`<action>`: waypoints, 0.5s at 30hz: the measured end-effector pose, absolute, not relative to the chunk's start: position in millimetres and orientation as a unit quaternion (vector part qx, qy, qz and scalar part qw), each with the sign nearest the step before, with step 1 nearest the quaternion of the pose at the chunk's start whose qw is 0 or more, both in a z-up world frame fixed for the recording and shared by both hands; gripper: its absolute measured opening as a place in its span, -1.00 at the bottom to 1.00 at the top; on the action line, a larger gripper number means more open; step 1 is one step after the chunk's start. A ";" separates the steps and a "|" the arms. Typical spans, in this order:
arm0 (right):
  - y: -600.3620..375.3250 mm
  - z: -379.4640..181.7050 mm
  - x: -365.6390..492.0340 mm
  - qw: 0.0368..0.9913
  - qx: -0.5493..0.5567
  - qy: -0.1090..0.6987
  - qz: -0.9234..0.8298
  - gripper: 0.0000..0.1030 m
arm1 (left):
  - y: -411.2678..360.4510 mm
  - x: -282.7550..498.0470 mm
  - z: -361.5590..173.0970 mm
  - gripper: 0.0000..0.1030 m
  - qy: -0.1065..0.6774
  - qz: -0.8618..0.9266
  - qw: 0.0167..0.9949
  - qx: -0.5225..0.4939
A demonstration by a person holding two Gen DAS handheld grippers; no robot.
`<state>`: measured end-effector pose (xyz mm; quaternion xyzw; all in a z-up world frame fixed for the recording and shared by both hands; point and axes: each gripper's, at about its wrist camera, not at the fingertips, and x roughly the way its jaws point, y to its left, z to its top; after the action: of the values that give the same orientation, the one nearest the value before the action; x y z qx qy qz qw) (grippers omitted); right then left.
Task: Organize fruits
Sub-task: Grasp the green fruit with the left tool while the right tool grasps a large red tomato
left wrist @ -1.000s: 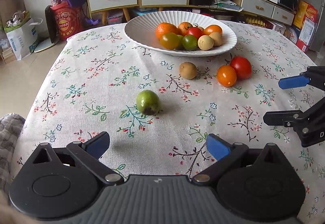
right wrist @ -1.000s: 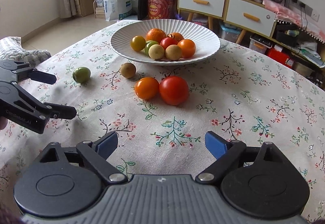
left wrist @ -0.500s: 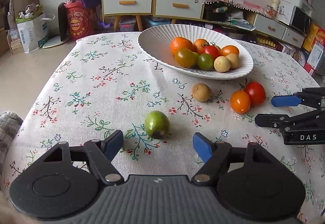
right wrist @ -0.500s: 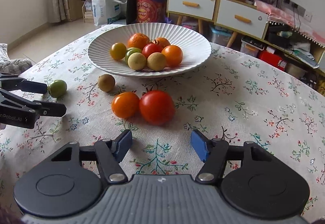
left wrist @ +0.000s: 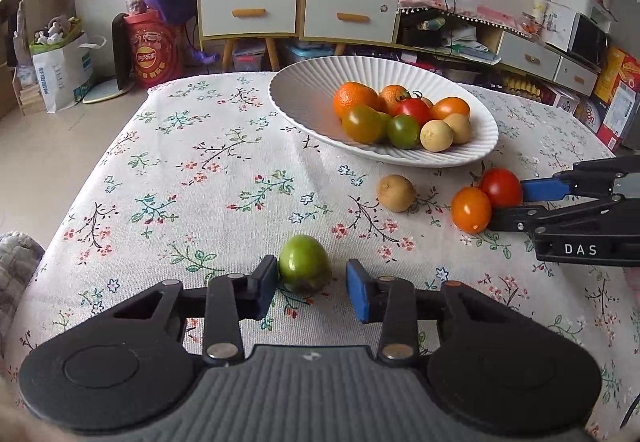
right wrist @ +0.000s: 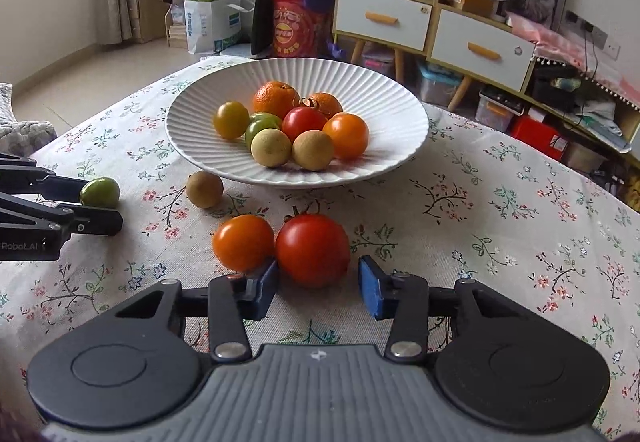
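A green fruit (left wrist: 304, 262) lies on the flowered tablecloth between the closing jaws of my left gripper (left wrist: 312, 278). The left pad is at its skin and a gap shows at the right pad. A red tomato (right wrist: 312, 250) sits between the closing jaws of my right gripper (right wrist: 318, 278), with a gap at the right pad. An orange tomato (right wrist: 243, 242) touches the red one on its left. A brown round fruit (right wrist: 204, 189) lies near the white ribbed plate (right wrist: 360, 81), which holds several oranges, tomatoes and small fruits.
The table's left edge (left wrist: 100, 169) drops to the floor, with a grey cushion (left wrist: 16, 262) at the near corner. Behind the table stand a drawer cabinet (left wrist: 296, 9), a red bag (left wrist: 154, 57) and low shelves (left wrist: 540, 53) with boxes.
Both grippers have moved forward over the cloth and narrowed their jaws. The green fruit now sits between the left jaws and the red tomato between the right jaws.
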<state>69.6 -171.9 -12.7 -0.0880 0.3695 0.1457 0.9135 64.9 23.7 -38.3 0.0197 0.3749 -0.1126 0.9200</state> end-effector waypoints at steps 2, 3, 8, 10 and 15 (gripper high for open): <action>-171.0 -11.9 69.8 0.913 -0.089 0.369 0.151 -0.25 | 24.3 65.2 -38.0 -0.43 0.376 -0.111 0.920 0.018; -170.5 -11.3 70.0 0.912 -0.089 0.369 0.153 -0.26 | 24.4 65.4 -37.8 -0.48 0.376 -0.111 0.920 0.018; -173.3 -9.7 73.1 0.911 -0.077 0.374 0.154 -0.29 | 24.9 66.1 -37.0 -0.51 0.379 -0.108 0.919 0.014; -174.3 -9.0 74.4 0.911 -0.071 0.376 0.155 -0.29 | 24.9 66.4 -36.8 -0.51 0.380 -0.109 0.918 0.013; -177.2 -8.0 75.7 0.911 -0.064 0.379 0.154 -0.30 | 24.8 66.6 -35.7 -0.52 0.382 -0.110 0.918 0.011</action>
<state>75.7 -177.2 -8.0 -0.0640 0.3785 0.1535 0.9105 66.6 24.8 -35.7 0.0106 0.3819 -0.1098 0.9176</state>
